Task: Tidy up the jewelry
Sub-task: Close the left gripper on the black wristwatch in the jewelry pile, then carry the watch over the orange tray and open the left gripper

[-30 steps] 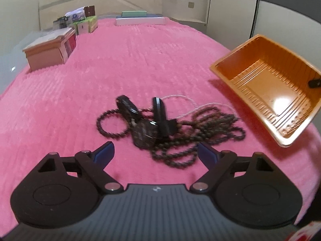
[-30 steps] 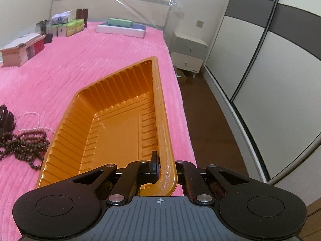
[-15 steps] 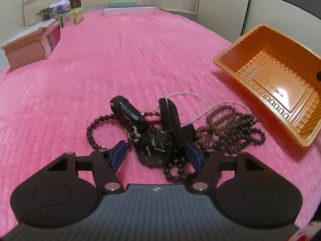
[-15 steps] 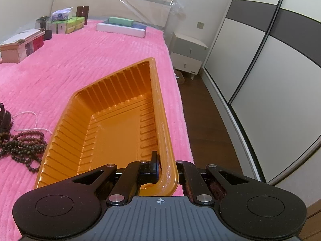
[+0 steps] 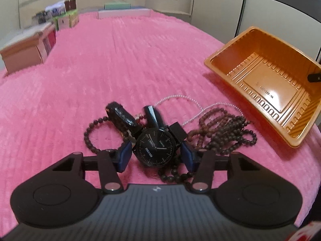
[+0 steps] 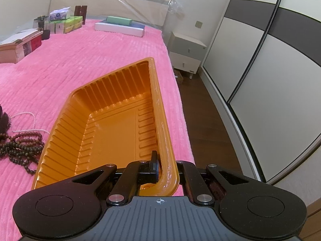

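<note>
A black watch (image 5: 155,147) lies face up on the pink bedspread (image 5: 120,70), tangled with dark bead strands (image 5: 222,132), a bead bracelet (image 5: 90,138) and a thin white chain (image 5: 180,98). My left gripper (image 5: 156,155) straddles the watch case. Its jaws are closing, and the blue pads (image 5: 125,154) stand just off the case on both sides. My right gripper (image 6: 166,168) is shut on the near rim of the orange tray (image 6: 66,140). The tray sits tilted and empty at the right of the left wrist view, tray rim (image 5: 220,68). The beads (image 6: 22,146) lie left of it.
A wooden box (image 5: 28,54) and tissue boxes (image 5: 66,20) stand at the far left, and flat boxes (image 5: 124,12) at the head of the bed. The bed edge runs just right of the tray, with wood floor (image 6: 204,120), a nightstand (image 6: 186,52) and a wardrobe (image 6: 260,80) beyond.
My left gripper has moved forward and down onto the jewelry pile, and its jaws have narrowed around the watch. The right gripper and the tray have hardly moved.
</note>
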